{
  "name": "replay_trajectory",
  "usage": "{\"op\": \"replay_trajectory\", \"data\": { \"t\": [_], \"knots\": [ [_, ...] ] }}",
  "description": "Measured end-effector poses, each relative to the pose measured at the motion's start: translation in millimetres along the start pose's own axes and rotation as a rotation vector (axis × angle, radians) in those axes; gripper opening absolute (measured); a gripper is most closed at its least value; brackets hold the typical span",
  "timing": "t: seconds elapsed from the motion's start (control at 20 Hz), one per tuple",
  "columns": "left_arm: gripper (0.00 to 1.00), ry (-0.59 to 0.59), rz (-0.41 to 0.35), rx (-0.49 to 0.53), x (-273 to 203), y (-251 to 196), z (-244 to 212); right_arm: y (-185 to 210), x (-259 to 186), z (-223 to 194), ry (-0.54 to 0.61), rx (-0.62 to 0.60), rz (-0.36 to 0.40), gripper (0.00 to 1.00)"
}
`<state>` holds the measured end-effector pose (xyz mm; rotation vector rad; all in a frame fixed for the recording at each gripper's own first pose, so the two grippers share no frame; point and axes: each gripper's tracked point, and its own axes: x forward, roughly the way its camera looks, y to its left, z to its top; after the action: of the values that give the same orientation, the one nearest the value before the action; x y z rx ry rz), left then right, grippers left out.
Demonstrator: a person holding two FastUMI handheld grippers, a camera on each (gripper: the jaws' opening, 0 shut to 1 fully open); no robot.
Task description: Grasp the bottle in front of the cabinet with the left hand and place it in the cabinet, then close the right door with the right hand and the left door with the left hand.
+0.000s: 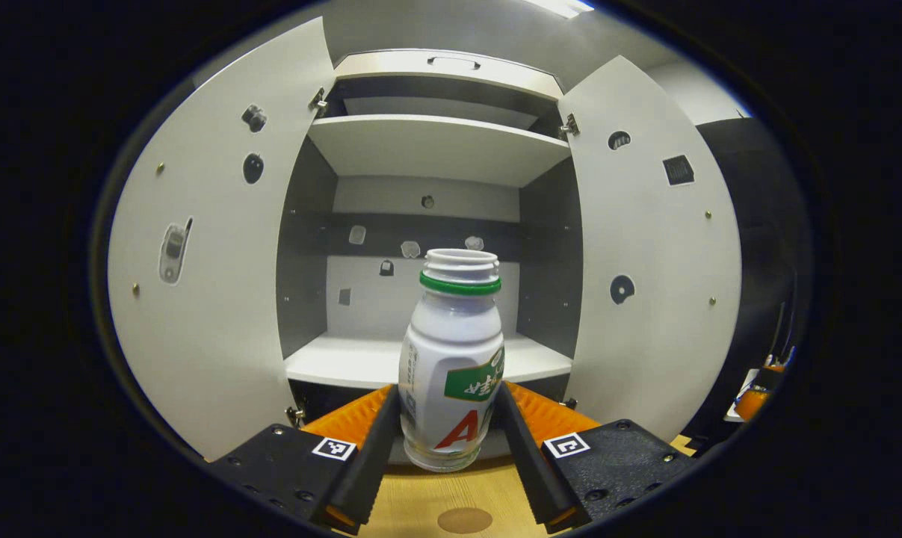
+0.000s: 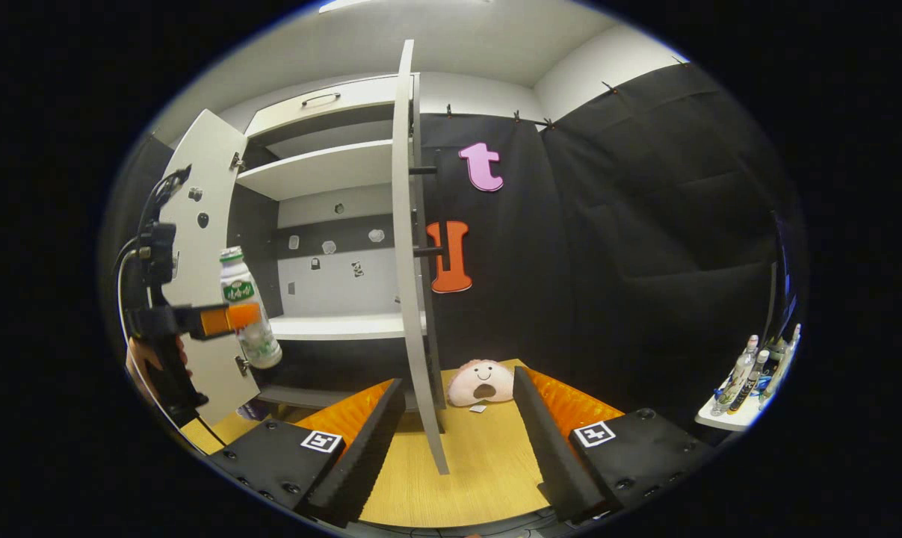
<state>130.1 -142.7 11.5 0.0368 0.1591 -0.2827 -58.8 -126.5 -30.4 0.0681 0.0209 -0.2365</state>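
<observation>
The cabinet (image 1: 436, 149) stands open on the desk (image 1: 451, 493), both doors swung wide. Its lower shelf (image 1: 346, 359) lies straight ahead of the left gripper (image 1: 451, 418), which is clamped on the bottle (image 1: 452, 359), upright and clear of the desk near the shelf's front edge. The right gripper (image 2: 458, 418) gapes empty, the right door (image 2: 409, 261) edge-on between its fingers.

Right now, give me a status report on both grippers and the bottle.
Left gripper shut on bottle, lifted before the cabinet. Right gripper open, empty. Both doors open; nothing blocking the shelf.
</observation>
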Motion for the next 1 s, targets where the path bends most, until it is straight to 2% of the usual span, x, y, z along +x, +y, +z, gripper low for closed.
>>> {"op": "replay_trajectory", "data": {
  "t": [0.2,0.4,0.5,0.55,0.6,0.85,1.0],
  "knots": [
    [0.77,-0.021,-0.045,-0.016,59,-5,36,-24,-8,-1,-0.002,-0.006,-0.066,0.96],
    [0.77,0.022,-0.034,-0.062,123,3,43,-51,-16,-1,-0.003,0.003,-0.142,0.96],
    [0.77,0.048,-0.013,-0.062,156,11,39,-64,-20,-6,0.006,0.013,-0.182,0.96],
    [0.77,0.069,-0.004,-0.050,170,14,34,-69,-21,-8,0.011,0.020,-0.199,0.89],
    [0.77,0.092,0.004,-0.045,182,15,29,-74,-23,-9,0.014,0.027,-0.215,0.98],
    [0.77,0.174,0.025,-0.039,223,21,-5,-92,-25,-11,0.013,0.038,-0.275,0.98],
    [0.77,0.224,0.037,-0.051,231,23,-26,-98,-28,-9,0.010,0.038,-0.291,0.98]
  ]
}}
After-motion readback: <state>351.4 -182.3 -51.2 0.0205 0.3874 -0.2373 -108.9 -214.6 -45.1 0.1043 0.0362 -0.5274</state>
